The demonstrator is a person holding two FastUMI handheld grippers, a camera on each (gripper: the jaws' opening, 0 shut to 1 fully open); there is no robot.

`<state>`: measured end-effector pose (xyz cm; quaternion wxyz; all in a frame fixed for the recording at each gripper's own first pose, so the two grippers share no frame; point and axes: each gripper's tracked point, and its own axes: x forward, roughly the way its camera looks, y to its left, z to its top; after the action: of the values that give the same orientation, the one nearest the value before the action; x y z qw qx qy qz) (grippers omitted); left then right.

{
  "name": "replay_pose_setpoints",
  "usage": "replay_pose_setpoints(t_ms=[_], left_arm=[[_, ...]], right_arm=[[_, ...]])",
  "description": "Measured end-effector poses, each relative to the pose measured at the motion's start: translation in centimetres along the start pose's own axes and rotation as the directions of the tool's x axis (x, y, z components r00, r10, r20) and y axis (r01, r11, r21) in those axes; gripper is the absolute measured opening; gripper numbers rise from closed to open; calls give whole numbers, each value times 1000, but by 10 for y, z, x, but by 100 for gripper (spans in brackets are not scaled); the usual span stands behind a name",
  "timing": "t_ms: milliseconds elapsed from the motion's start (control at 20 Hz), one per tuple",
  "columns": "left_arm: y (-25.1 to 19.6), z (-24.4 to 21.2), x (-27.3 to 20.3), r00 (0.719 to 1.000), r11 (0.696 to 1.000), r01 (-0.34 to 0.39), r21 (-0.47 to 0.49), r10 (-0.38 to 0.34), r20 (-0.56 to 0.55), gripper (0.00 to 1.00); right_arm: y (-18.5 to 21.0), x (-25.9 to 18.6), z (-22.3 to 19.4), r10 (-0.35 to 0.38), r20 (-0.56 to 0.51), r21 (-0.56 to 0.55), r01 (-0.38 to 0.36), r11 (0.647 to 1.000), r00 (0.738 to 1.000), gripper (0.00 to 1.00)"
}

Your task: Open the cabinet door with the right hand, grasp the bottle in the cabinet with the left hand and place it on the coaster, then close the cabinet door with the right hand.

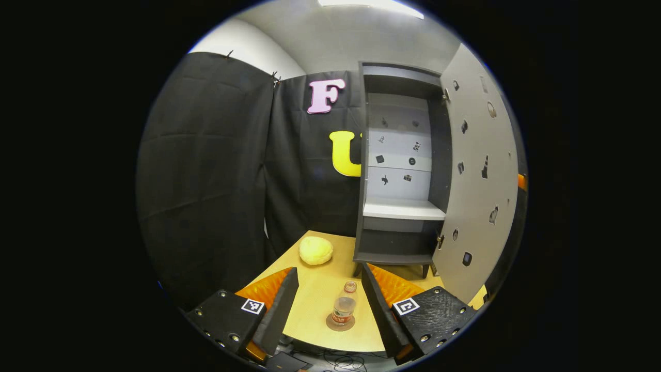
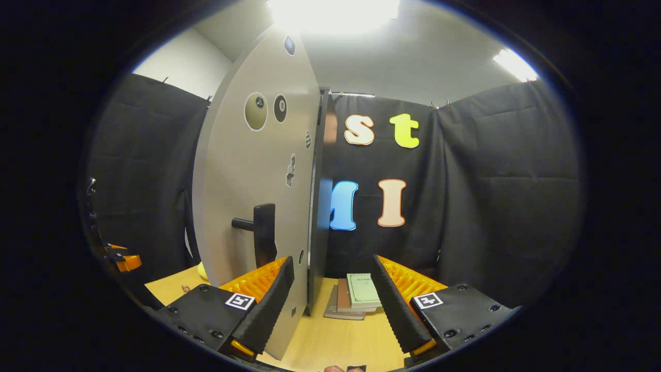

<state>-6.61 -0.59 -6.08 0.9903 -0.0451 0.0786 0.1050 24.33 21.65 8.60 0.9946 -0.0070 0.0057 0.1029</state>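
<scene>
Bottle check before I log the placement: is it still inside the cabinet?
No, the bottle stands on the coaster on the table, in front of the open cabinet.

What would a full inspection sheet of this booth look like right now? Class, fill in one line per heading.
Surface: wooden table, mostly bare.
Job's things: bottle upright on the coaster; cabinet shelves bare, cabinet door wide open, handle untouched.
Clutter: yellow lump beside the cabinet; stack of books.
Grippers: left gripper open, fingers either side of the bottle, not touching; right gripper open at the door's edge.
Cables: a few below the table's near edge.
Surroundings: black cloth walls, ceiling lights.
</scene>
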Motion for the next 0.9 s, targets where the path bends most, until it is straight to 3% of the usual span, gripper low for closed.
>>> replay_pose_setpoints(t_ms=[50,100,150,200,350,550,900], left_arm=[[4,4,4,1000,1000,12,-4,-12,7,72],[9,6,10,1000,1000,23,-1,-23,15,72],[16,5,20,999,1000,30,9,-30,21,72],[24,6,25,999,999,31,24,-31,24,72],[39,9,38,998,997,55,53,-56,29,72],[51,3,54,994,994,108,23,-108,16,72],[78,2,69,993,993,119,28,-119,10,72]], right_arm=[[3,0,-1,-11,-11,33,12,999,1000,91],[6,-1,-1,-26,-16,50,26,998,1000,96],[8,-2,1,-45,-14,53,46,998,999,91],[9,-4,3,-71,-10,49,71,996,997,96],[10,-12,3,-141,-8,39,141,989,990,95],[34,-14,2,-179,-6,70,179,981,984,96],[109,8,1,-85,-10,80,85,993,996,96]])
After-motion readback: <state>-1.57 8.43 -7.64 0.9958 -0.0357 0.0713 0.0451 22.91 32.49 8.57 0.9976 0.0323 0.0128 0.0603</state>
